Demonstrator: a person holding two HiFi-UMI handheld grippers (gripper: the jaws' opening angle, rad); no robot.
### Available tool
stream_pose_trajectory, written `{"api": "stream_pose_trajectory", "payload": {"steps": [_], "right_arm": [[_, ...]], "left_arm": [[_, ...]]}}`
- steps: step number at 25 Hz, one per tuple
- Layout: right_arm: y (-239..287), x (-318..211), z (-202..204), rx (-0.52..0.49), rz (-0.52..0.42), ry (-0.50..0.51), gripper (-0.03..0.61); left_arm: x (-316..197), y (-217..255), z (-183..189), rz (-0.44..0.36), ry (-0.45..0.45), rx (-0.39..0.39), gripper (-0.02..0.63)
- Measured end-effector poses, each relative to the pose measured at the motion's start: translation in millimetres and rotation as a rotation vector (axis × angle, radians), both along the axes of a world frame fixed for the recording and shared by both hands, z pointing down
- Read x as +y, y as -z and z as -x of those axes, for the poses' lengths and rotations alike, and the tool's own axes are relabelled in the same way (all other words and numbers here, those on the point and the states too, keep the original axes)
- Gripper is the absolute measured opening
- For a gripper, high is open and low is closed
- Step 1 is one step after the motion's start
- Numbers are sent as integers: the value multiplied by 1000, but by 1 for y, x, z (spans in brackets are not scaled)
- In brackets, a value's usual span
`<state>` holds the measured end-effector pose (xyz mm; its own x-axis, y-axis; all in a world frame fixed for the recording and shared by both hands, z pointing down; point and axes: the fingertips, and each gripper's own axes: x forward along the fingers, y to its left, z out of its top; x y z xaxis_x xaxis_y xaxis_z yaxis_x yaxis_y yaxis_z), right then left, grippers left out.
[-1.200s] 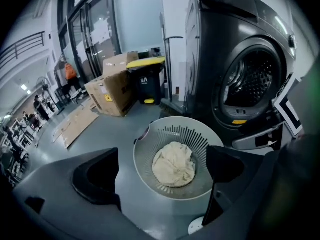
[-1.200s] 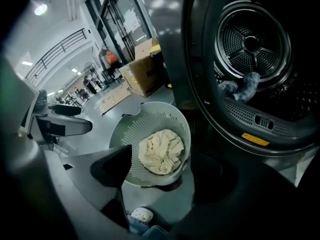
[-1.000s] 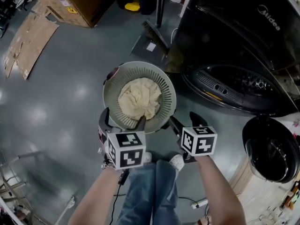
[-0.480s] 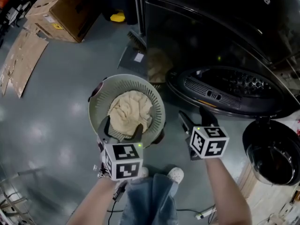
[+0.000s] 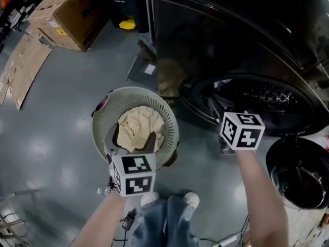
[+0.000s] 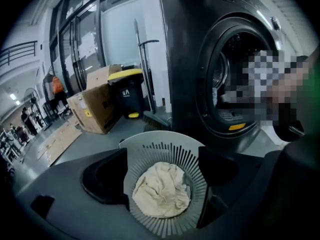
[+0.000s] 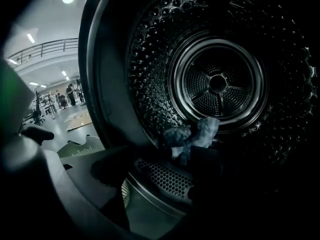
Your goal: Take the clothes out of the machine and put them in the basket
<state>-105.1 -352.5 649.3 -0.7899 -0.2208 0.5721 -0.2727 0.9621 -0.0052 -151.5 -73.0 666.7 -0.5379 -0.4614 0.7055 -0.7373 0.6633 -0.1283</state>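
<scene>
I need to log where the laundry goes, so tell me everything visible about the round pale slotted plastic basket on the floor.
The round, pale grey-green plastic basket stands upright on the glossy grey floor, close beside the dark washing machine and its open porthole. Narrow vertical slots run all round its sloping wall beneath a solid rim, with what looks like a handle opening at one side. One crumpled cream cloth lies inside, covering the bottom.

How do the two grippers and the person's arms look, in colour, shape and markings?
The left gripper and the right gripper each have two dark, broad jaws and carry a white cube printed with black square markers. A thin dark cable hangs below the left one. The forearms show no sleeves.
</scene>
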Motion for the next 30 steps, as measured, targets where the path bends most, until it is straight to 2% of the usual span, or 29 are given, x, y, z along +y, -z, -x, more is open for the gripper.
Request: {"api": "stream_pose_trajectory", "payload": {"steps": [6,14,18,20,24,30], "right_arm": [[-17,-21,8,0,-45,-7,350],[-23,-65,27,14,-132,22,350],[-34,-81,38,44,-69,46,353],[-46,-90,41,83,-27,41,421],[-68,-101,47,133,28,51,500],[-88,-119,62,155,68,41,506]], "left_arm": [[-19,-8,17,-45,9,-50,446],[-71,1,50,-140,6,-200,446],[-88,11,62,-167,19,-268,446],[-93,15,65,-168,30,-297,446],[-103,25,69,-164,14,-344,446],[-106,29,68,-124,-12,-391,448]]}}
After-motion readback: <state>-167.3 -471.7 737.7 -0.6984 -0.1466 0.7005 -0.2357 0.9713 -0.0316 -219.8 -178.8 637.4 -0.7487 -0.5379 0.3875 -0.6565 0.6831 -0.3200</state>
